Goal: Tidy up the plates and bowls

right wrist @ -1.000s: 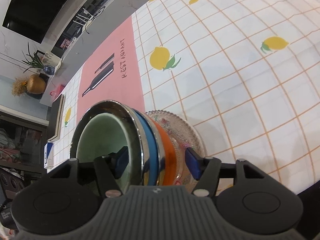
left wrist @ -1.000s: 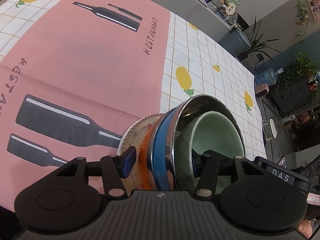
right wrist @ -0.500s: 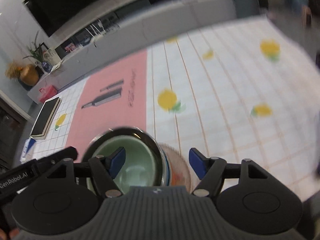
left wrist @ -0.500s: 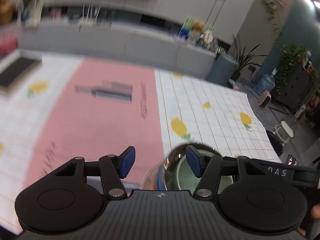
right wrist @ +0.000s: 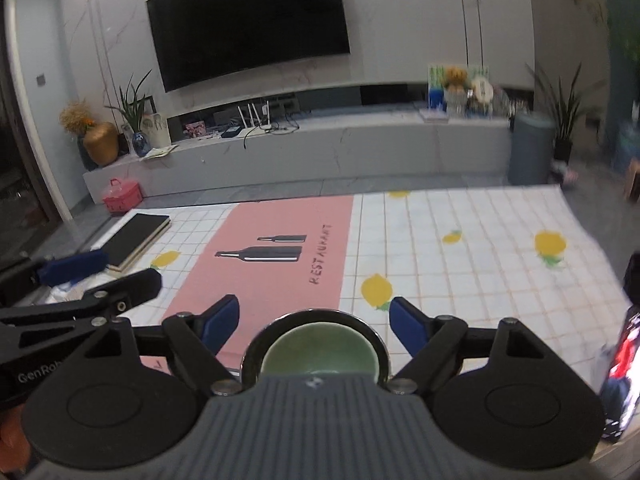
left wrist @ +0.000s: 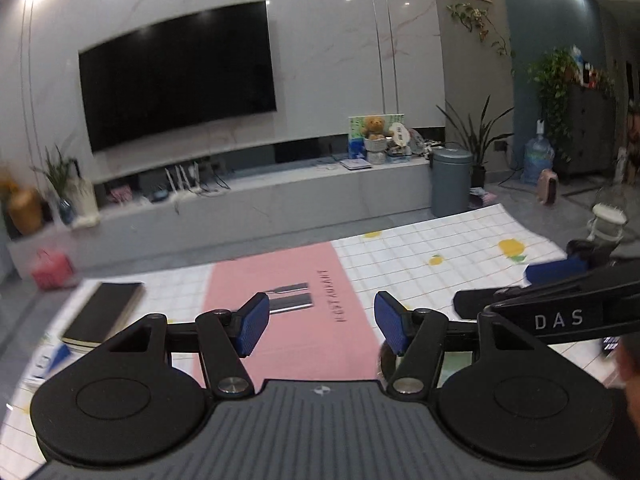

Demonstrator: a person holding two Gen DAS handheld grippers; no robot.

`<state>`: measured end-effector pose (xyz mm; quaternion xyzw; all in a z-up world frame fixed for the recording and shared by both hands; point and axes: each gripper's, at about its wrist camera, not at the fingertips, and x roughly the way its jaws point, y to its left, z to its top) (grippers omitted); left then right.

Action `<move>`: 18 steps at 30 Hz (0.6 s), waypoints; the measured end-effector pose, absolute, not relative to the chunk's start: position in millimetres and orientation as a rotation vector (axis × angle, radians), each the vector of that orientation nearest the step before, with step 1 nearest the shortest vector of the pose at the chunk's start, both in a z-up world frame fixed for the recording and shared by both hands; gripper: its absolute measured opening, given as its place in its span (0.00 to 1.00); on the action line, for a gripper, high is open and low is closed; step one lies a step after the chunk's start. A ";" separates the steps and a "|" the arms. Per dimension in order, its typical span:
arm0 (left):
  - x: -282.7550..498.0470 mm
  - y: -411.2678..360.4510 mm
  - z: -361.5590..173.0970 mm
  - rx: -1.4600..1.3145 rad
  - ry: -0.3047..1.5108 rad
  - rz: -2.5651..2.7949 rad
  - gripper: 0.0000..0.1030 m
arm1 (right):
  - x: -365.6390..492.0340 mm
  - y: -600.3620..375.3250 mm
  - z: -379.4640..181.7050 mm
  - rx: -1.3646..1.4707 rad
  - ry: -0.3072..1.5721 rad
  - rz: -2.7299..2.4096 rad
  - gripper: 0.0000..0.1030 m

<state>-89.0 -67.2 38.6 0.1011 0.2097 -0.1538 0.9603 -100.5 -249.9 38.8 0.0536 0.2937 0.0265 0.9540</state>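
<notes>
The left gripper (left wrist: 318, 326) had just been opening; its blue pads stood spread with nothing between them, only the pink placemat (left wrist: 296, 320) showing in the gap. The right gripper (right wrist: 314, 322) had likewise just been opening, and its pads stood wide apart, clear of the stack of bowls (right wrist: 316, 346), which sat on the tablecloth (right wrist: 472, 264) at six o'clock in the right wrist view, low between the fingers and partly hidden by the gripper body. A pale green bowl (right wrist: 318, 350) nested inside a shiny metal one; anything beneath them was out of sight. In the left wrist view only a sliver of the stack's rim (left wrist: 382, 360) showed at five o'clock, behind the right-hand finger.

The right gripper's arm and a blue pad crossed the left wrist view at three o'clock, and the left gripper's arm crossed the right wrist view at nine o'clock. A black book (right wrist: 134, 236) lay on the cloth at ten o'clock in the right wrist view. Beyond the table at twelve o'clock were a television (right wrist: 248, 20) and a long grey console (right wrist: 320, 152). A red basket (right wrist: 122, 196) sat on the floor at ten o'clock and a grey bin (right wrist: 532, 148) at two o'clock.
</notes>
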 end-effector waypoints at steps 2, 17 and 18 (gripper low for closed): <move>-97.7 -65.9 36.4 0.215 0.408 -0.289 0.70 | -110.5 -243.9 37.4 0.072 0.580 0.046 0.79; -118.3 -36.6 7.0 0.203 0.488 -0.167 0.81 | -163.9 -211.0 2.1 0.055 0.592 -0.033 0.79; -115.6 -37.1 3.4 0.202 0.515 -0.160 0.81 | -163.6 -209.9 0.2 0.054 0.601 -0.036 0.79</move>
